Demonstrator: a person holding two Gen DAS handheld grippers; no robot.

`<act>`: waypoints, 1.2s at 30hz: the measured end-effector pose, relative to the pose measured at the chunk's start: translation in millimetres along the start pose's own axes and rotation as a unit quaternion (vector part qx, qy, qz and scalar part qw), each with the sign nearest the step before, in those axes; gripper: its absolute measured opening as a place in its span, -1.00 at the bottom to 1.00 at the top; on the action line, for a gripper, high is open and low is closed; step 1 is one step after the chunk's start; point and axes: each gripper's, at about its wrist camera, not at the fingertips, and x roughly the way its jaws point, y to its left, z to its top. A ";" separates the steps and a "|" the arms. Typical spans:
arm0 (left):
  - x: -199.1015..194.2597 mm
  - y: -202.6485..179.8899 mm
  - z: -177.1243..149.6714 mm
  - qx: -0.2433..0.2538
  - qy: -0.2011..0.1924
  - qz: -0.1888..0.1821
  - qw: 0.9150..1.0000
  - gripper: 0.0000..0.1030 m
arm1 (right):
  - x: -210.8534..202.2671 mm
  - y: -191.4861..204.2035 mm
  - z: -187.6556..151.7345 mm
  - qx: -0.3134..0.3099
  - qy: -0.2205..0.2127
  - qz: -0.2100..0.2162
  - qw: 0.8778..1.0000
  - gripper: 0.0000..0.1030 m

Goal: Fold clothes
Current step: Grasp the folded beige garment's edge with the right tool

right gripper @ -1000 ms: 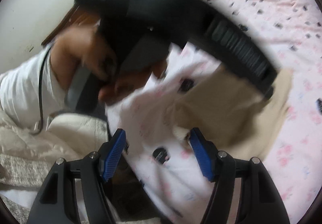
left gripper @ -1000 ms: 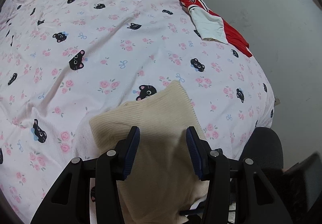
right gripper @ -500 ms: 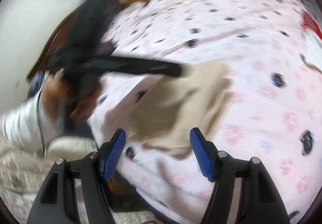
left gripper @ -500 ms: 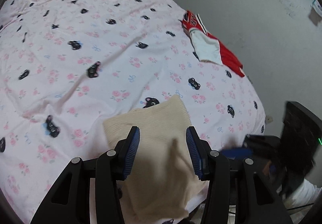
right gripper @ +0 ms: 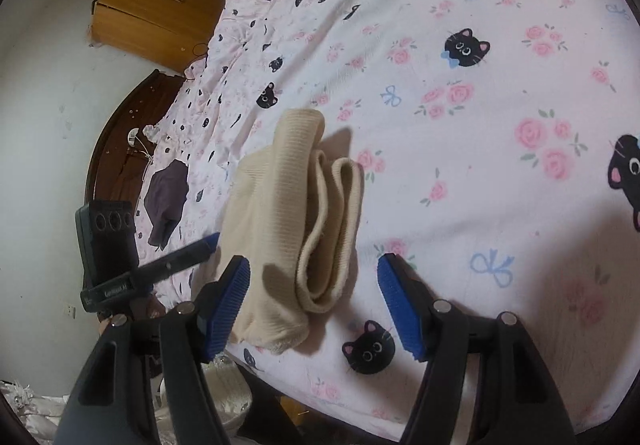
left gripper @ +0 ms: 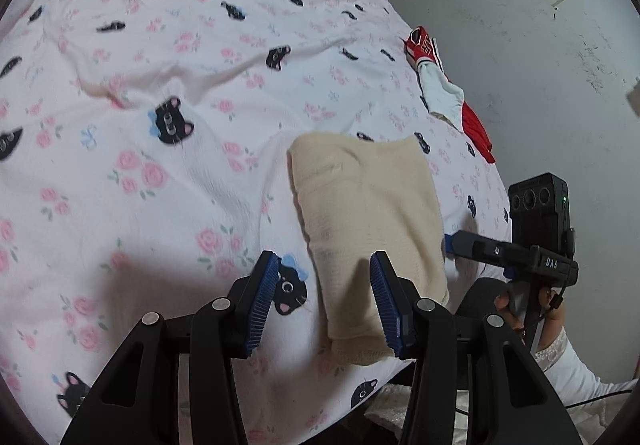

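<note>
Now your left hand-held gripper (left gripper: 324, 301) and right hand-held gripper (right gripper: 314, 305) both gape empty above the folded cream ribbed-knit sweater (right gripper: 296, 221) on the pink cat-print bed (left gripper: 160, 85).

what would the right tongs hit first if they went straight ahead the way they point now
Most likely the folded cream sweater: the right tongs stand open with its near, layered end between the blue pads. Depth is unclear, so they may pass just over it and meet the pink cat-print bedspread beyond.

Cream sweater (left gripper: 368, 205) on pink cat-and-rose bedspread (left gripper: 160, 85).
</note>
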 end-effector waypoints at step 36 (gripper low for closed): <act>3.3 29.9 -8.7 -0.058 0.007 -0.075 0.995 -0.16 | 52.5 7.6 19.6 0.072 0.021 0.057 0.995 -0.45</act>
